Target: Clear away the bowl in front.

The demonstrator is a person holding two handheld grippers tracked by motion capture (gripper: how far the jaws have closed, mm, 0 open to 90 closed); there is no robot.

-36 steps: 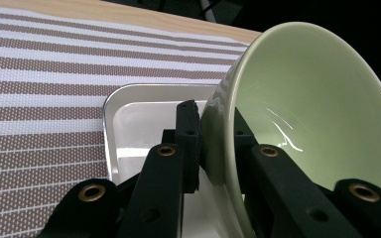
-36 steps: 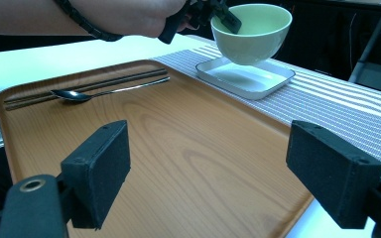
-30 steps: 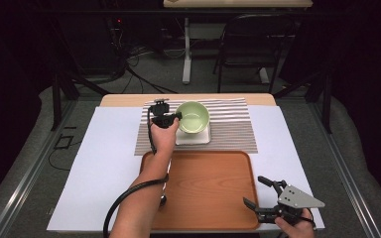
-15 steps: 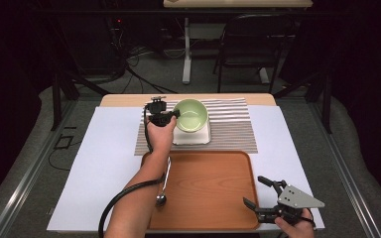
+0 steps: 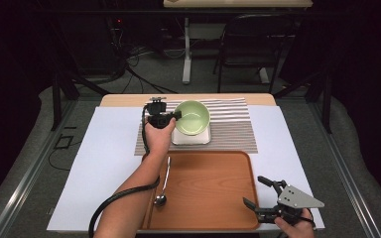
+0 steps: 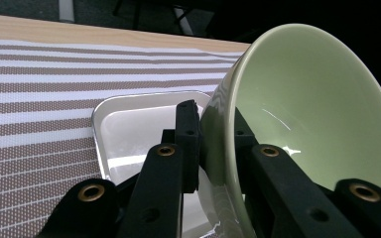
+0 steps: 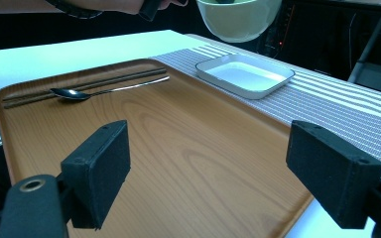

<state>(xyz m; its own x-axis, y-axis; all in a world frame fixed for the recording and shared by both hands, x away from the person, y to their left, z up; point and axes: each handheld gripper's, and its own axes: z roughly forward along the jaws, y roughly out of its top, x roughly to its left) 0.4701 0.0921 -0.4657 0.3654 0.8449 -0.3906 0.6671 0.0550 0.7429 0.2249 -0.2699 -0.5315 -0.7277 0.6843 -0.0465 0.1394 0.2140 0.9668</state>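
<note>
The green bowl (image 5: 192, 117) hung clear of the small white square dish (image 7: 244, 74), lifted above it as the right gripper view showed, over the striped mat (image 5: 233, 130) at the far middle of the counter (image 5: 104, 148); on its left side the left claw (image 6: 213, 139) was closed across the rim, one jaw outside the wall and one inside, gripping at a single spot while the bowl tilted in the left gripper view; the bowl looked like glazed ceramic, so I judged it stiff, smooth, fairly heavy for a one-point pinch and liable to chip if it dropped onto the dish; the glossy wall would likely be slippery between flat pads, and the rim, pinched deep so the pads lay well down the wall, seemed the only practical hold; a spoon (image 5: 161, 181) lay along the left edge of the wooden tray (image 5: 218, 198), just beside a dark pair of chopsticks (image 7: 79, 87), near the person's left forearm (image 5: 129, 198); further right, at the tray's near right corner, the right claw (image 5: 256, 193) hovered with its jaws spread wide and nothing between them, well apart from the bowl.
</note>
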